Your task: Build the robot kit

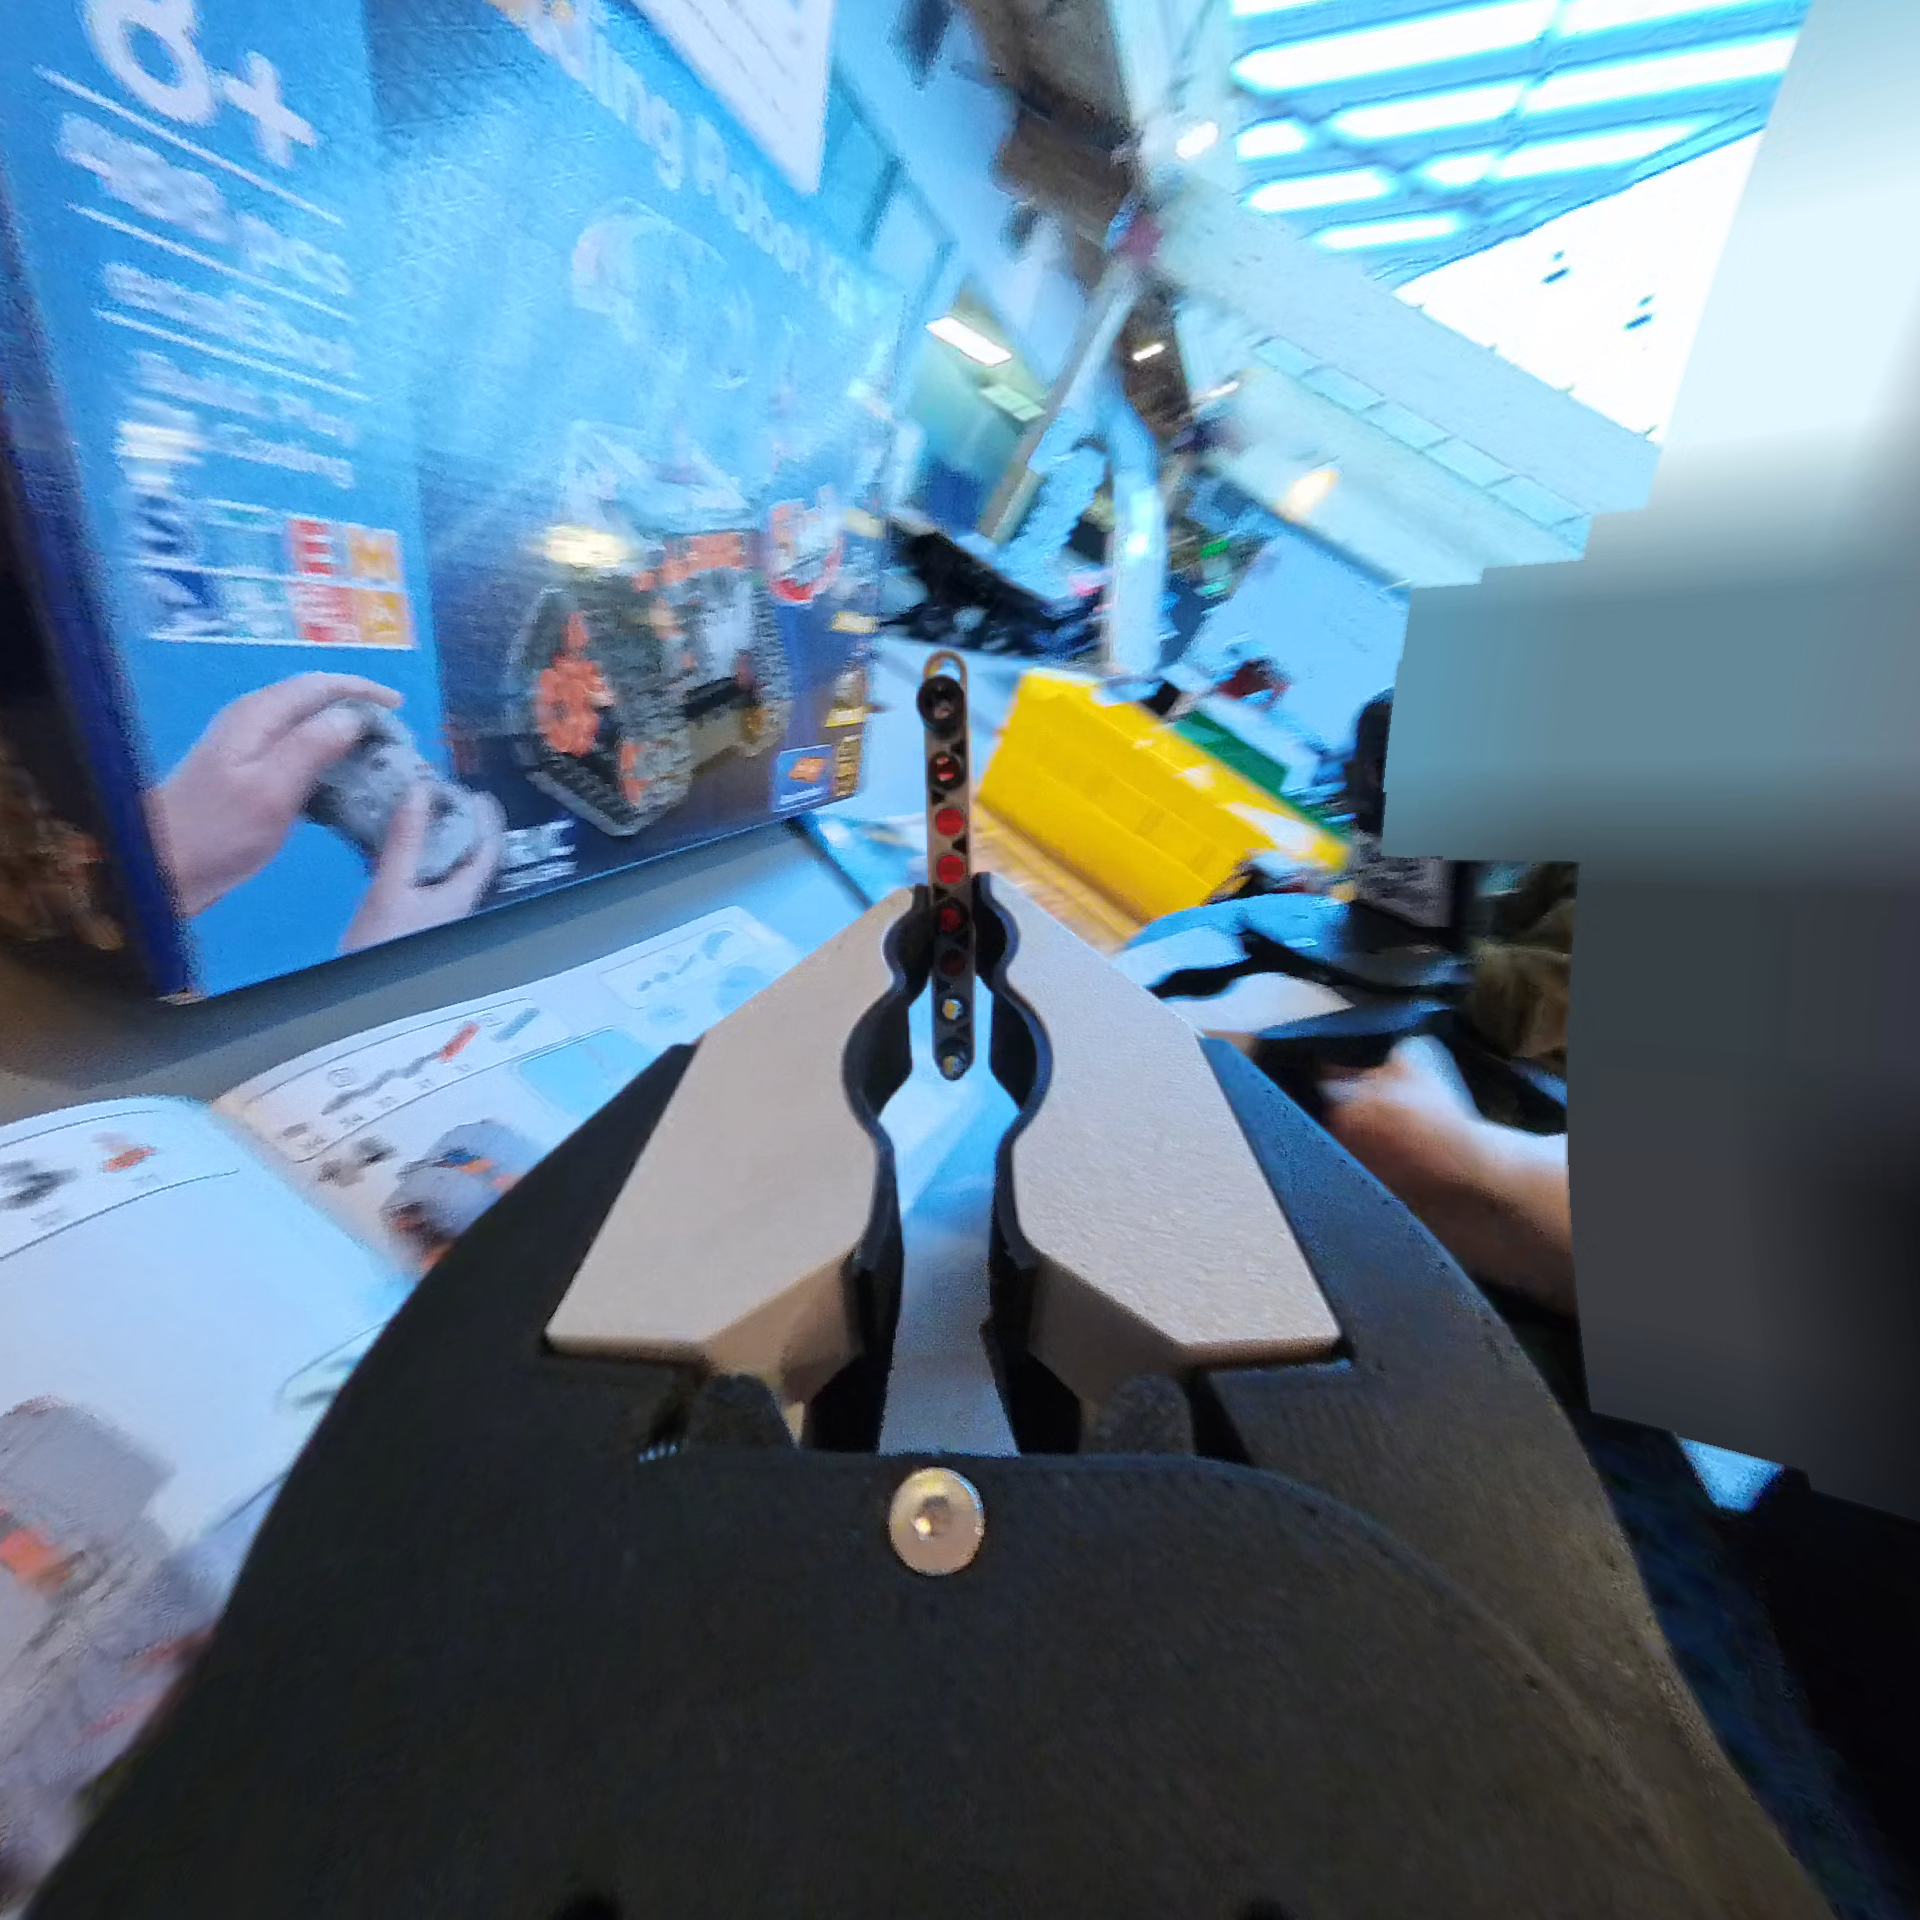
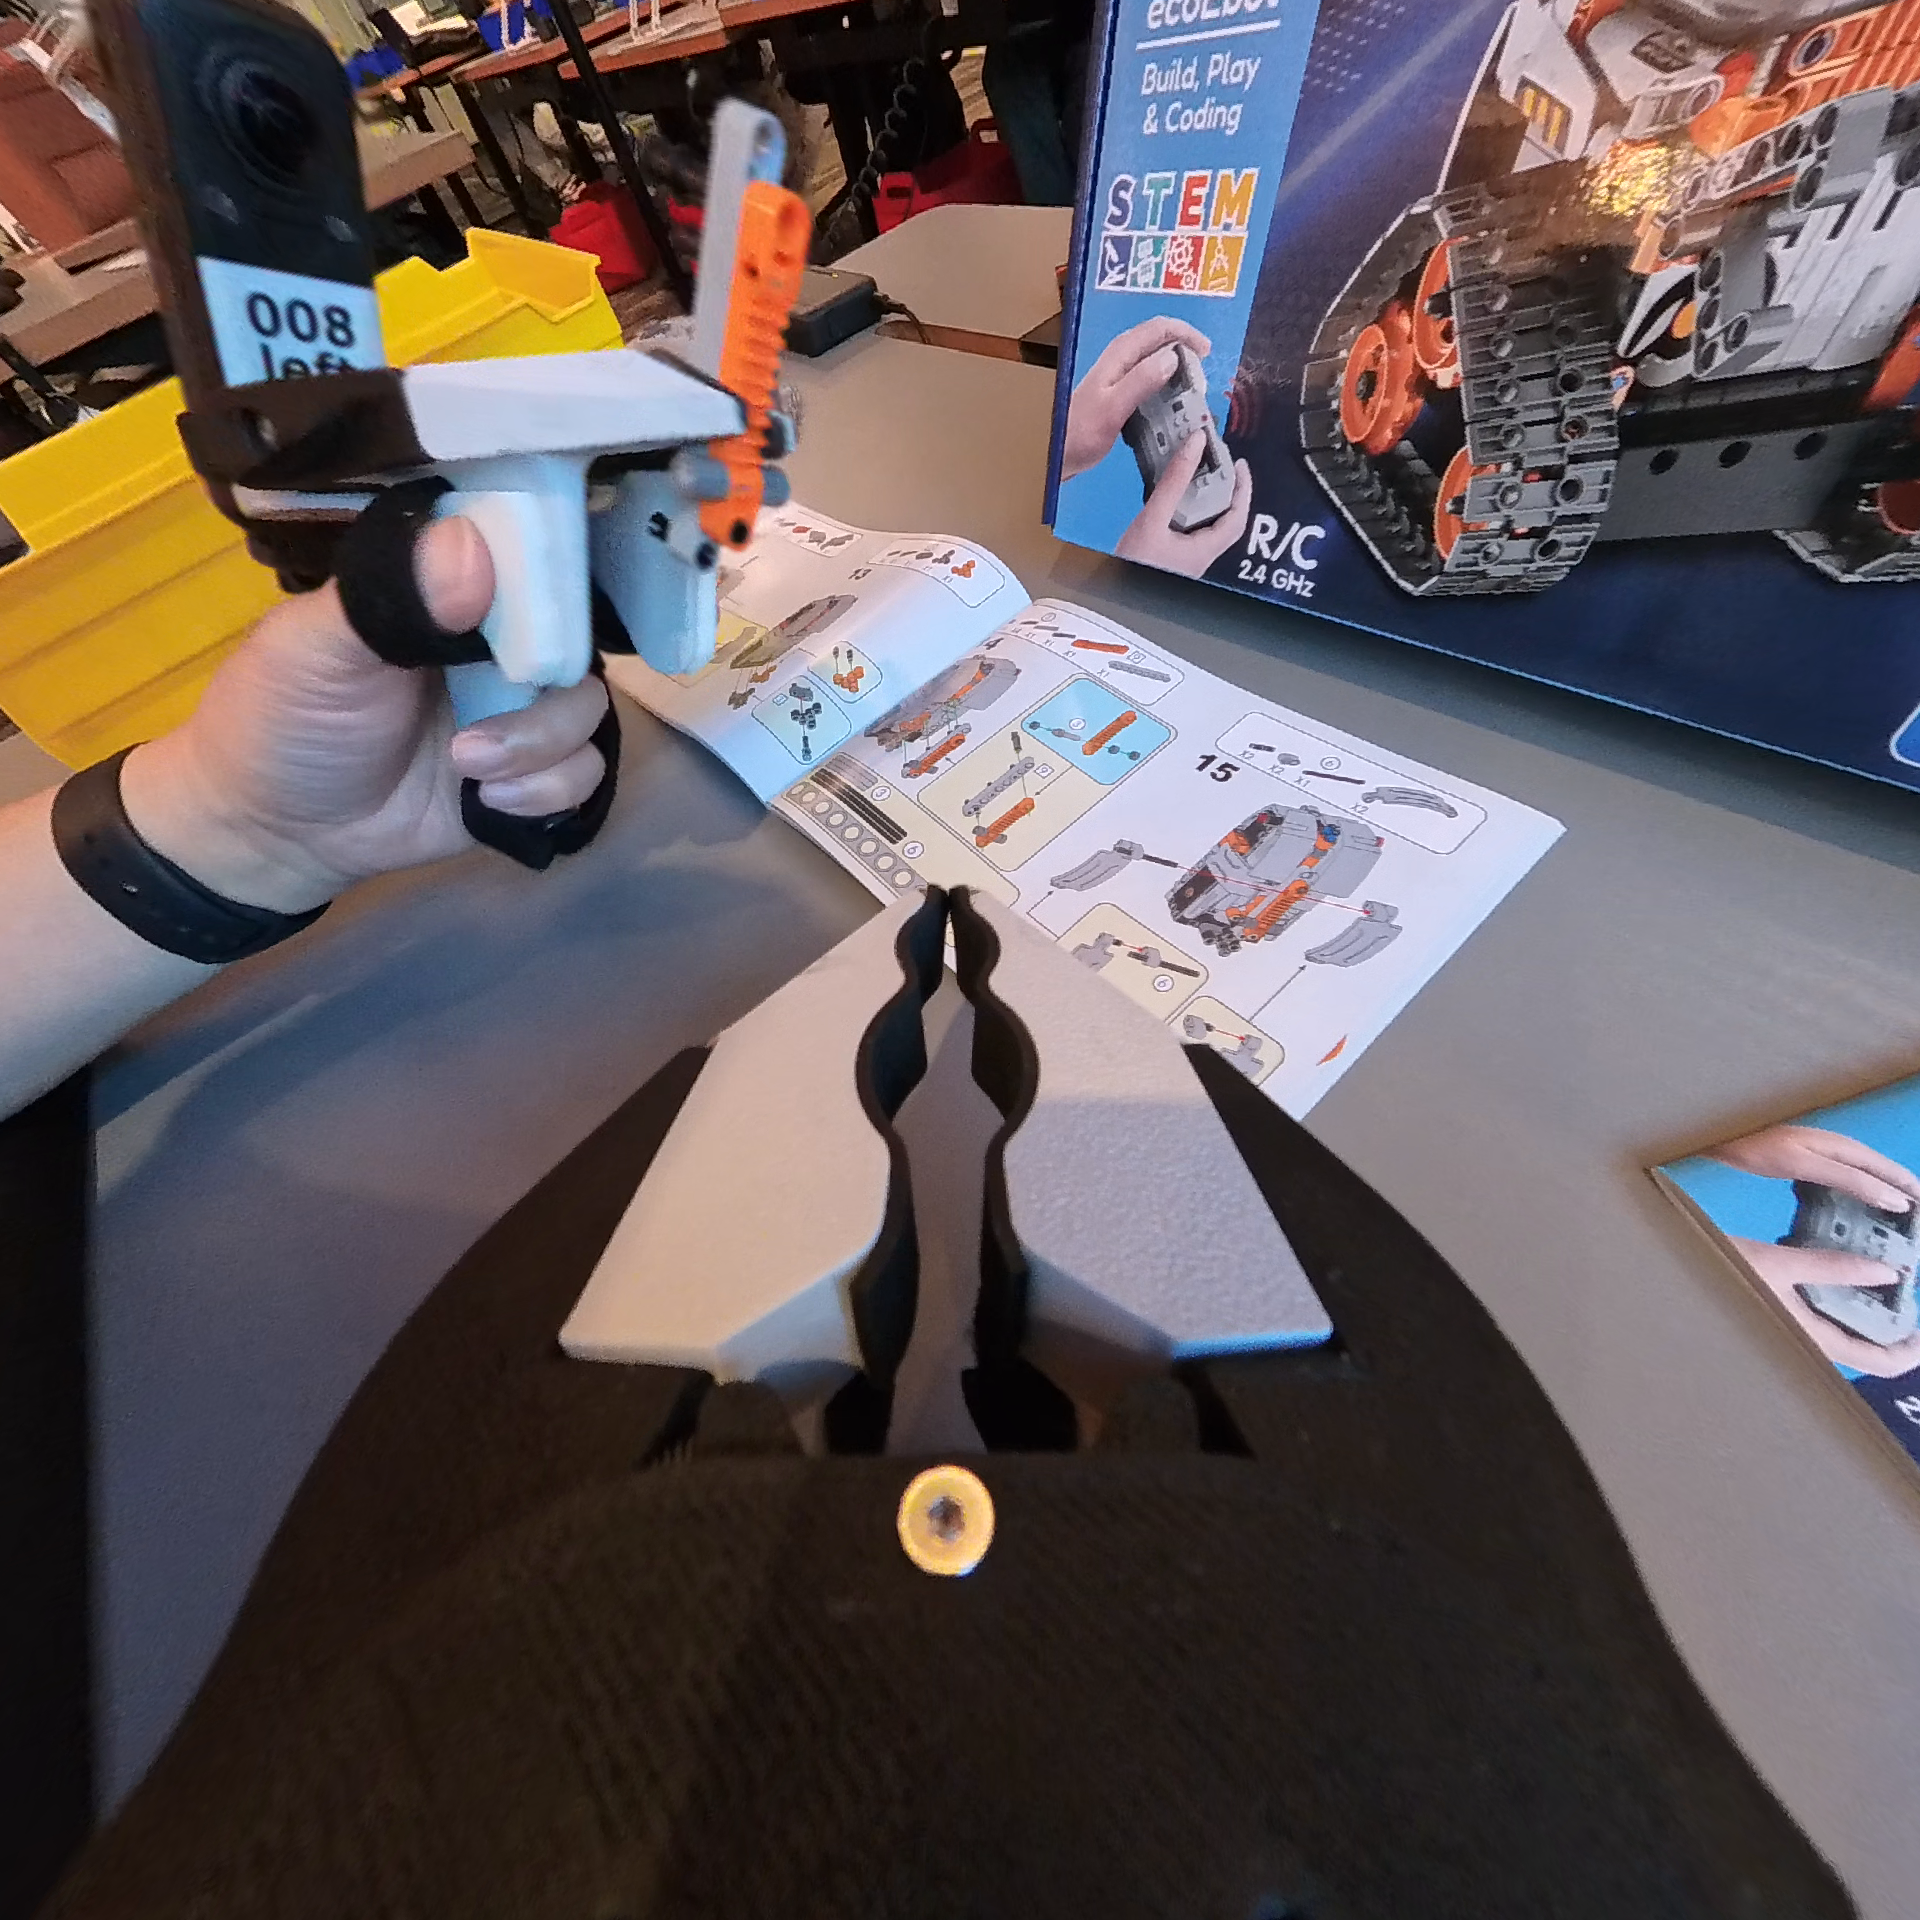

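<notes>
My left gripper is closed on a thin beam assembly: a dark holed beam with red pins along it, seen edge-on in the left wrist view. Its long axis runs straight ahead and up from my fingertips; the far end stands clear above them, the near end sits back between the black pads. In the right wrist view the same piece shows side-on as an orange toothed beam with a grey beam behind it. It is near upright, leaning slightly right at the top, held in the air above the table, and pinched low down, so most of its length is above the grip.

My left hand is wrapped around that gripper's handle, with a black band on the wrist.

My right gripper is empty, its tips all but touching with only a slit between them. It hovers over the grey table with the tips just at the near edge of the open instruction booklet.

A blue kit box stands upright behind the booklet. Yellow bins sit behind my left hand.
</notes>
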